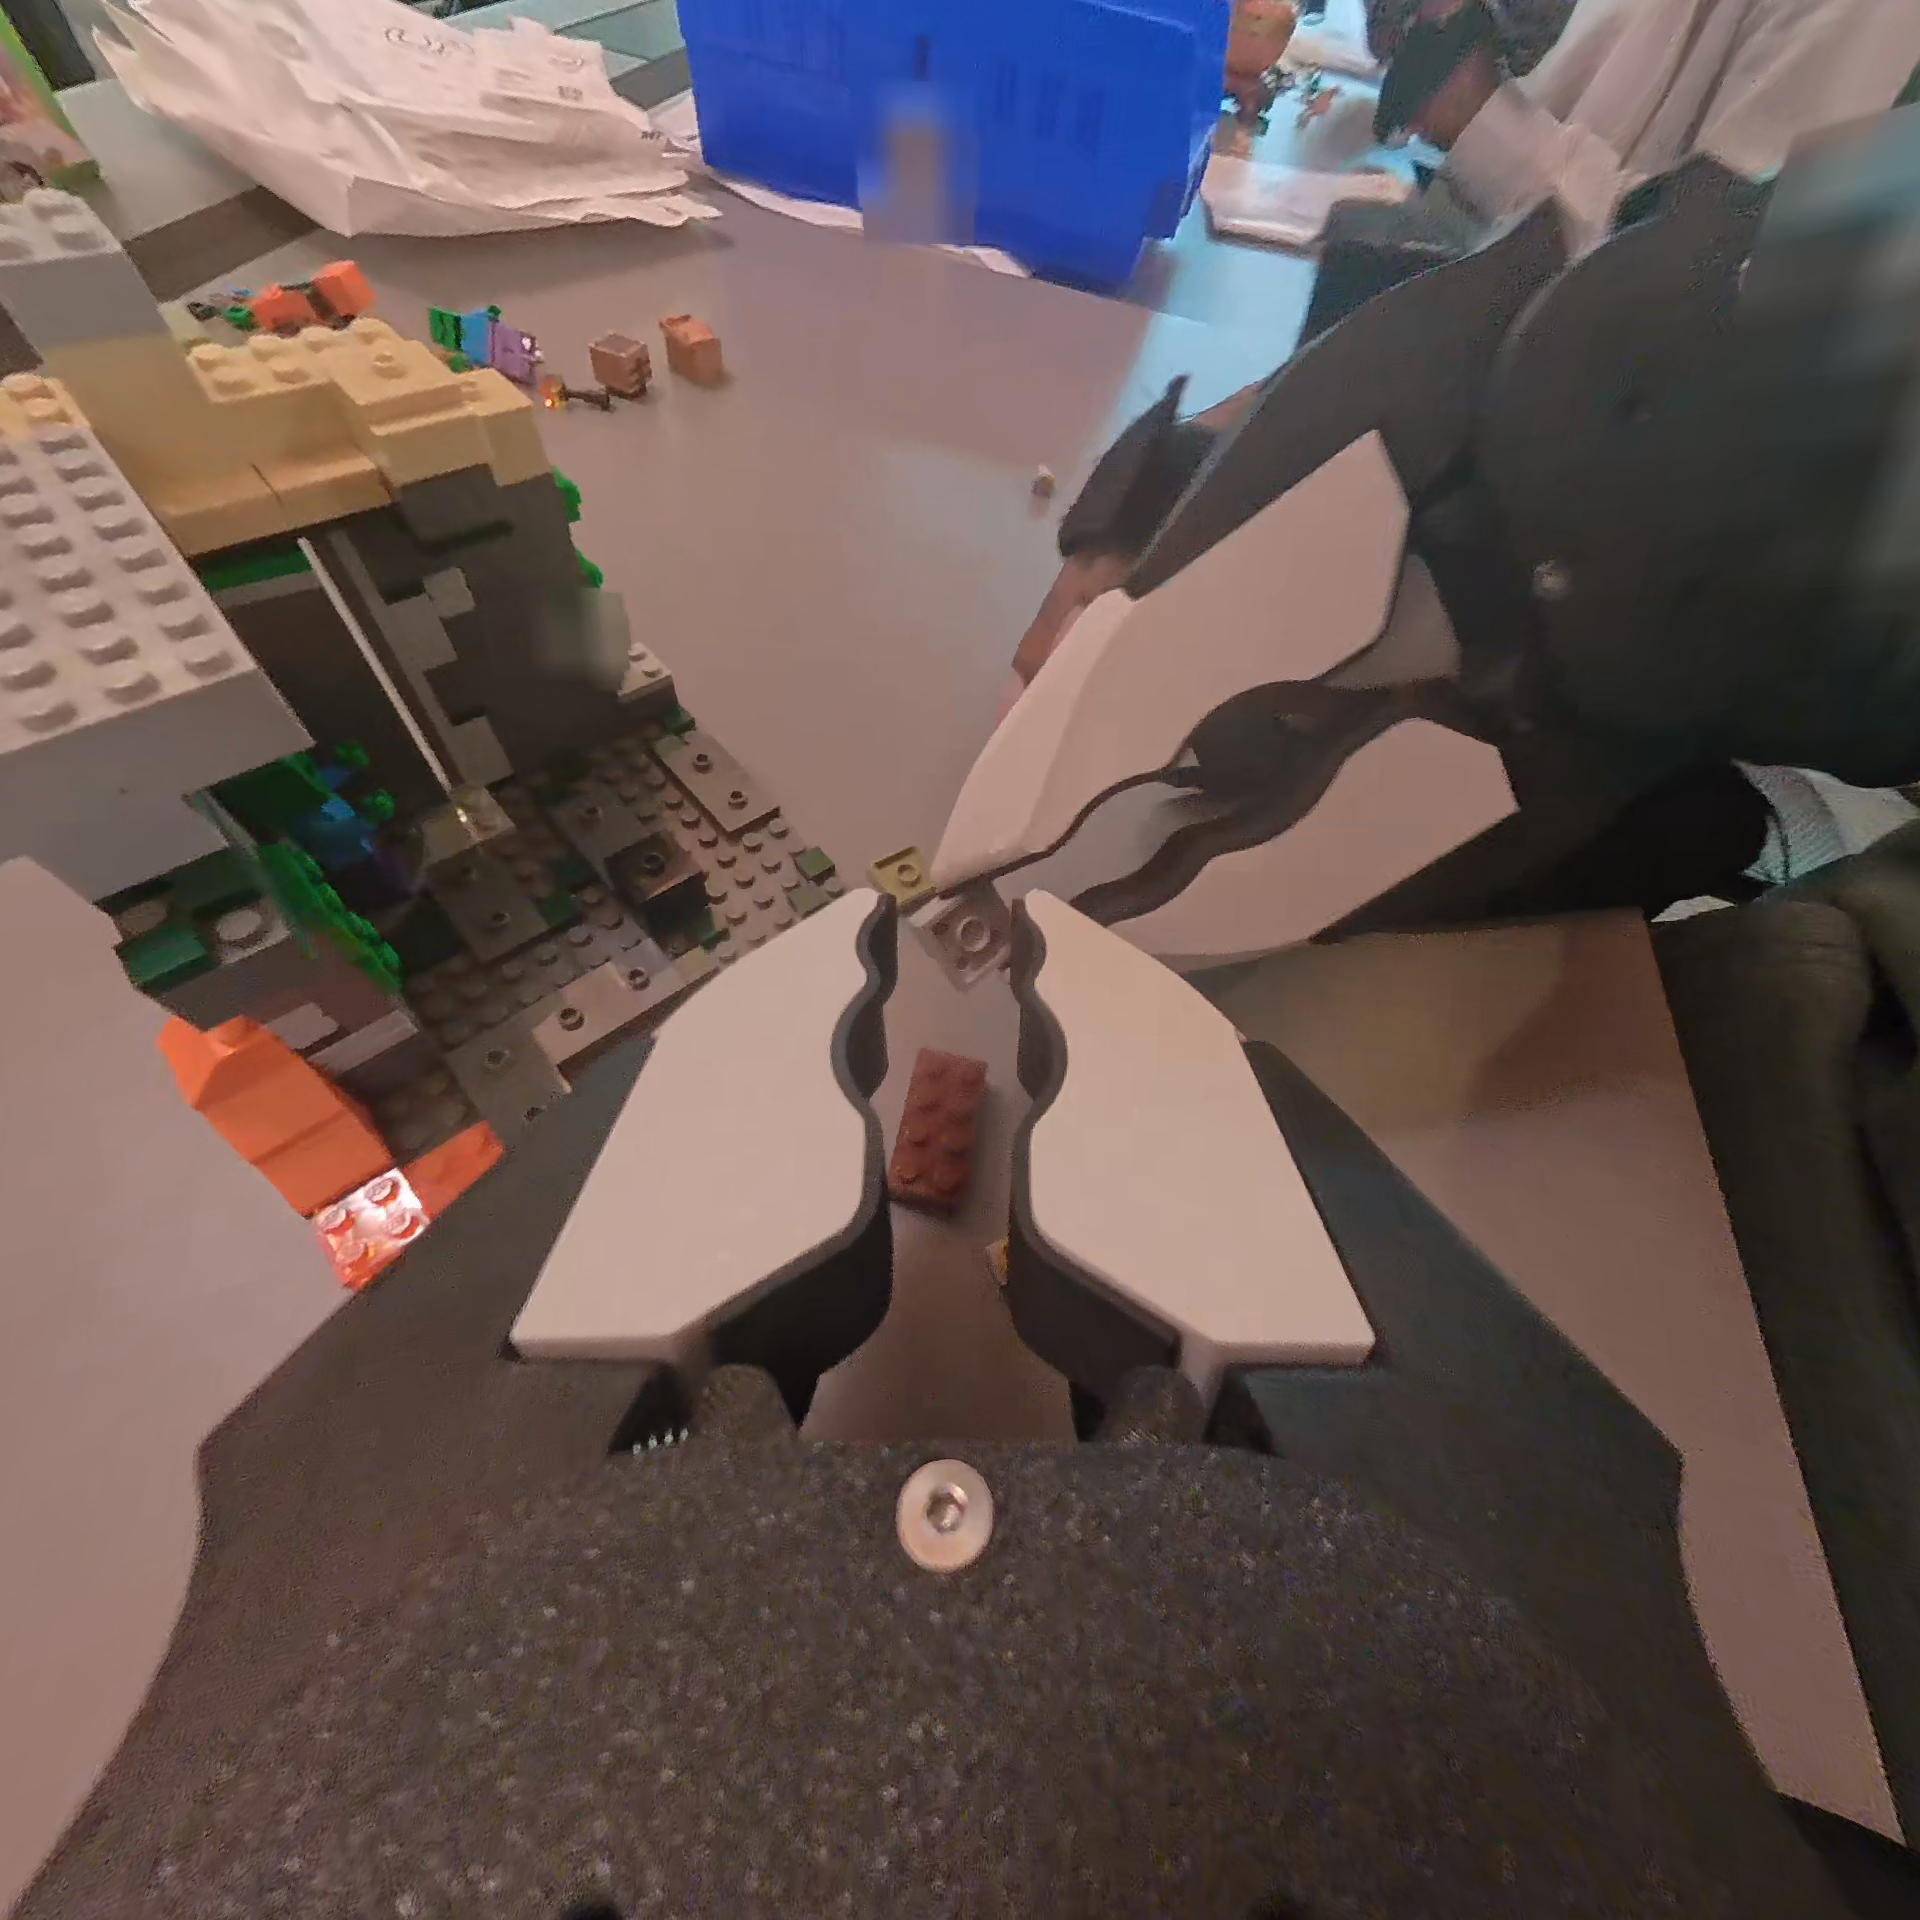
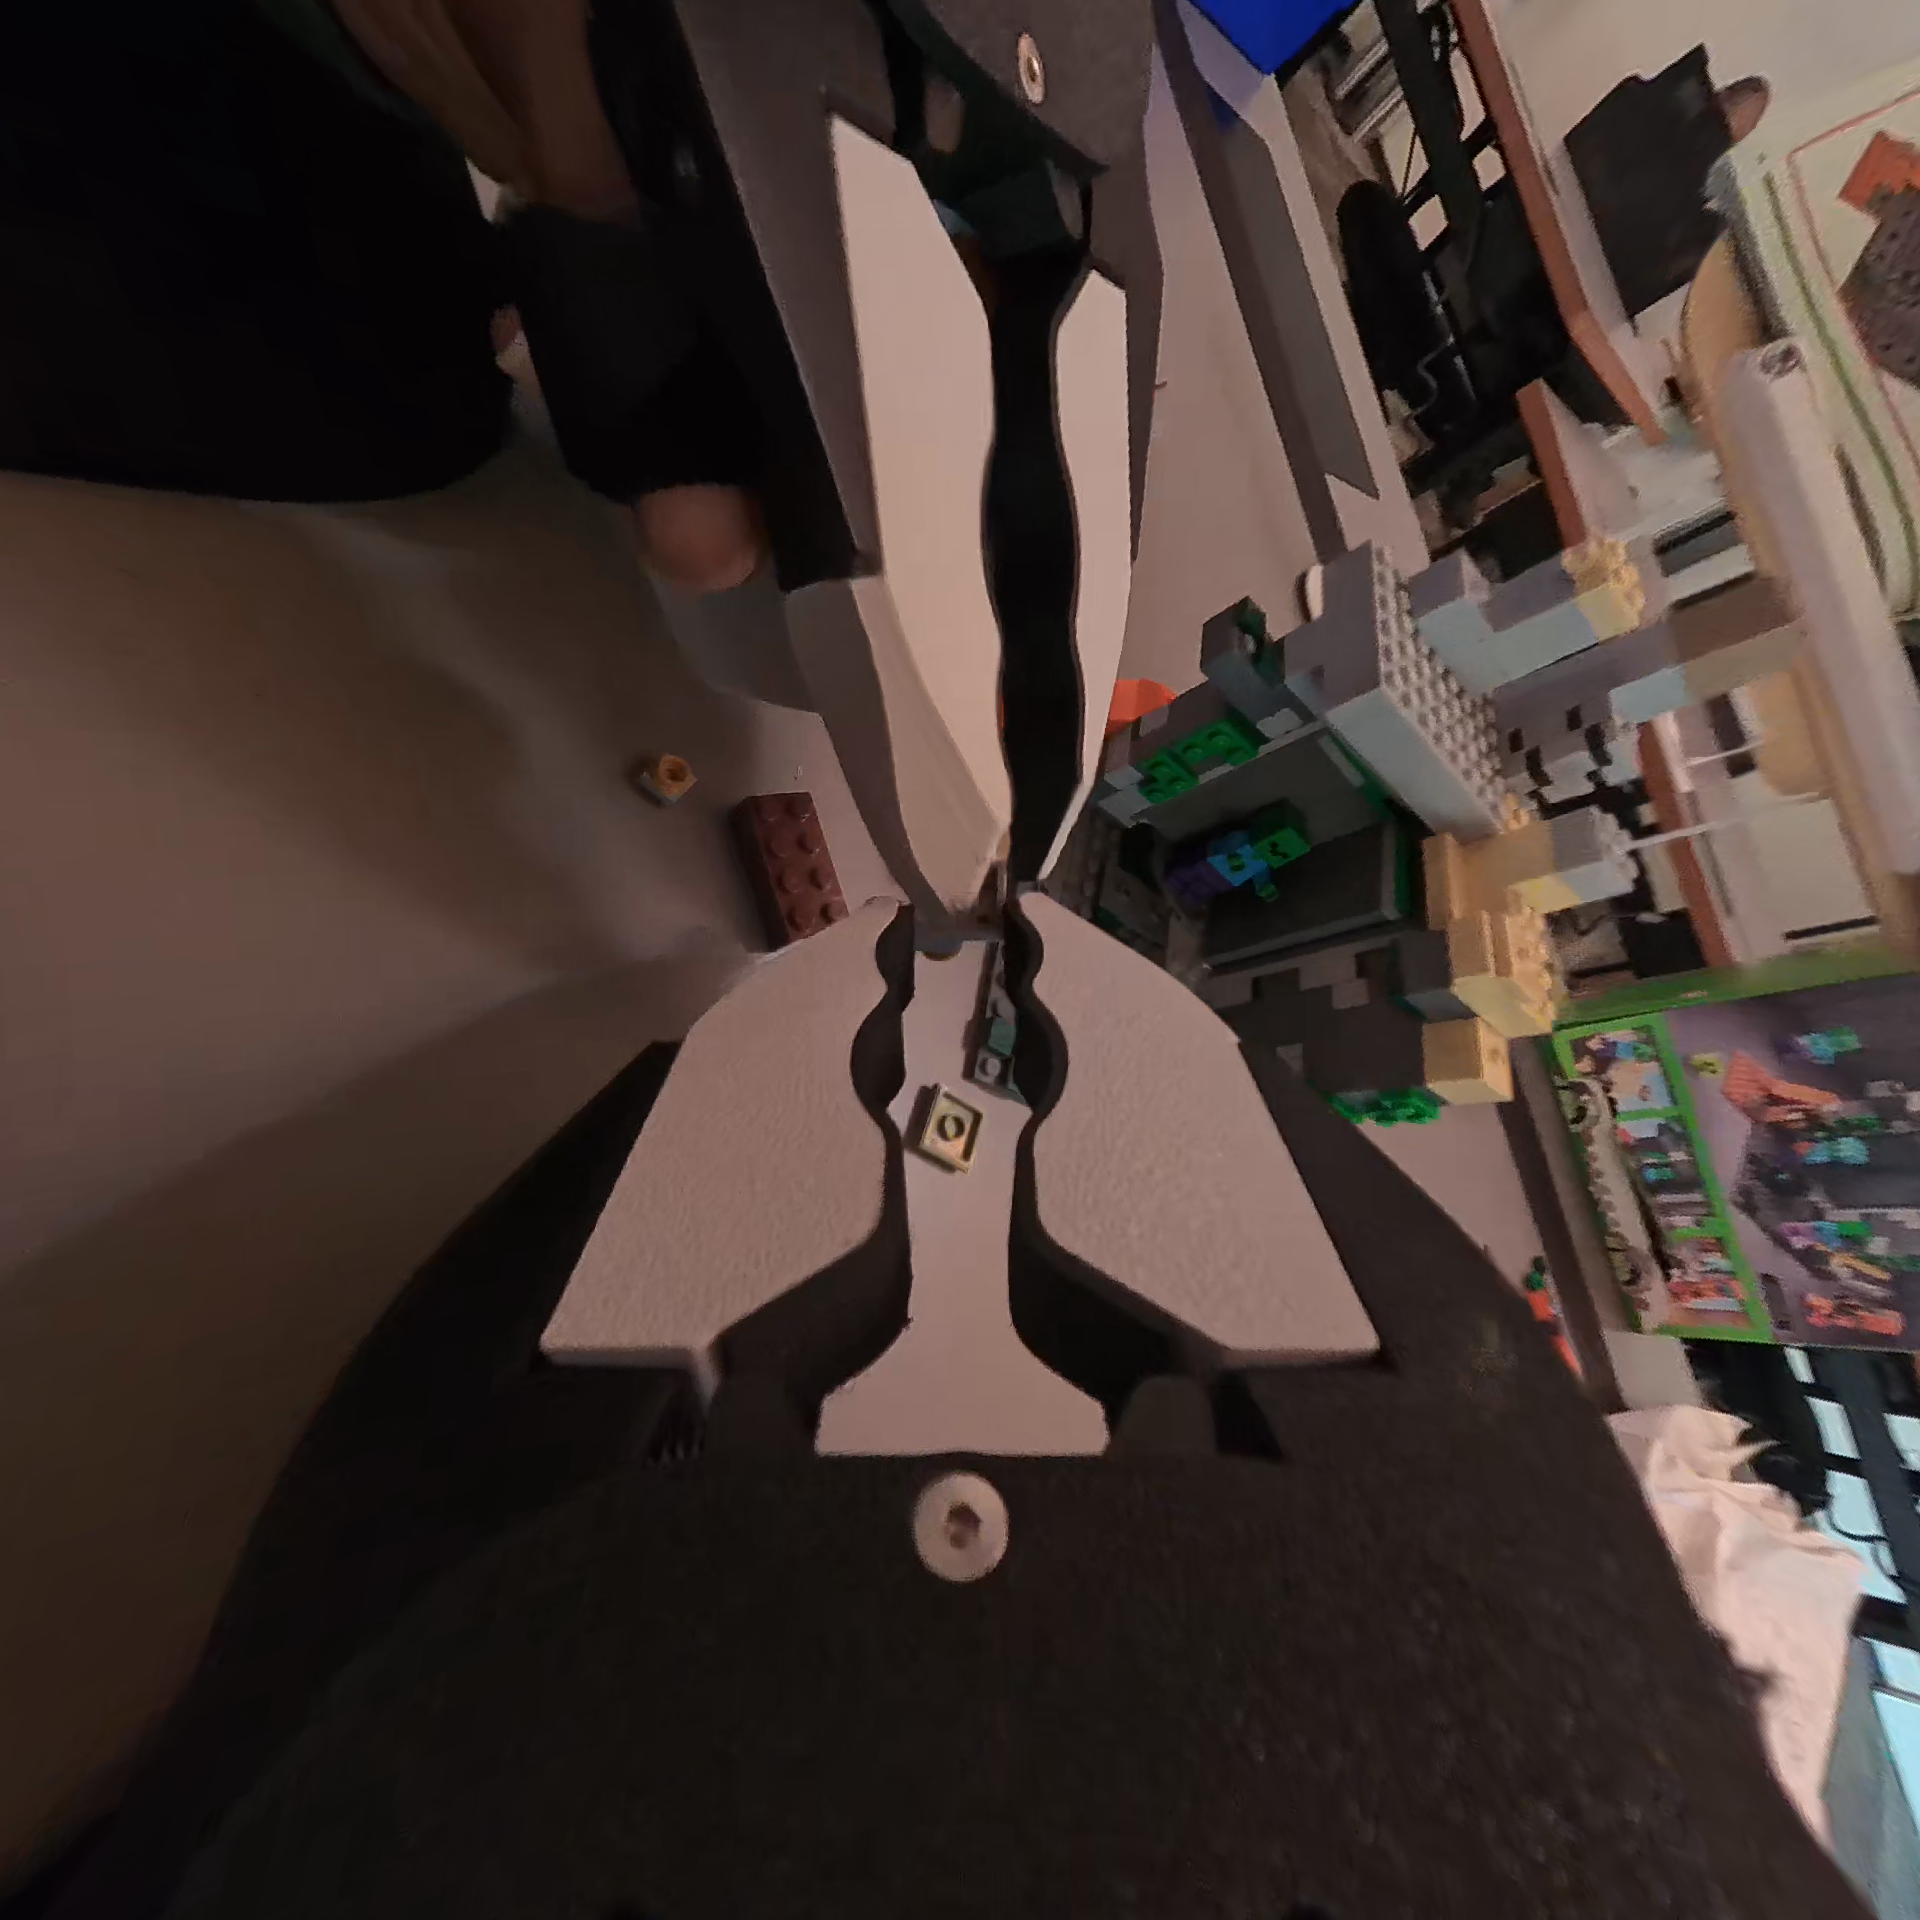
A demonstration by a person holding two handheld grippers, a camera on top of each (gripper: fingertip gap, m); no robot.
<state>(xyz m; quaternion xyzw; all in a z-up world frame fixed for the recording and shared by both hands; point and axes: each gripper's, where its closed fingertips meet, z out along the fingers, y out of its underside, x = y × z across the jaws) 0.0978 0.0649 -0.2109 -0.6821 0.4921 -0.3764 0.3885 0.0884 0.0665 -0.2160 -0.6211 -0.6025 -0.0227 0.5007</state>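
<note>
My left gripper (image 1: 954, 909) is closed to a narrow gap on a small grey 2x2 plate (image 1: 966, 935), held just above the grey table. My right gripper (image 1: 966, 881) comes in from the right, and its tips meet the same plate at its far corner. In the right wrist view the right gripper (image 2: 958, 912) has the grey plate (image 2: 940, 935) edge-on between its tips, and the left gripper (image 2: 1003, 881) reaches down from above. An olive plate (image 1: 902, 868) lies on the table beside the tips; it also shows in the right wrist view (image 2: 945, 1127). A brown 2x4 brick (image 1: 940, 1132) lies below the left fingers.
A large brick-built model (image 1: 416, 623) on a dark studded base stands to the left, with orange bricks (image 1: 270, 1112) at its front. A blue bin (image 1: 956, 125) and loose papers (image 1: 395, 114) are at the back. The set's box (image 2: 1745, 1164) and a small tan piece (image 2: 670, 777) show in the right wrist view. My left and right fingertips are right by each other. The right tips stand about 4 cm off the brown 2x4 brick (image 1: 940, 1132). Look for it in the right wrist view (image 2: 785, 857) too.
</note>
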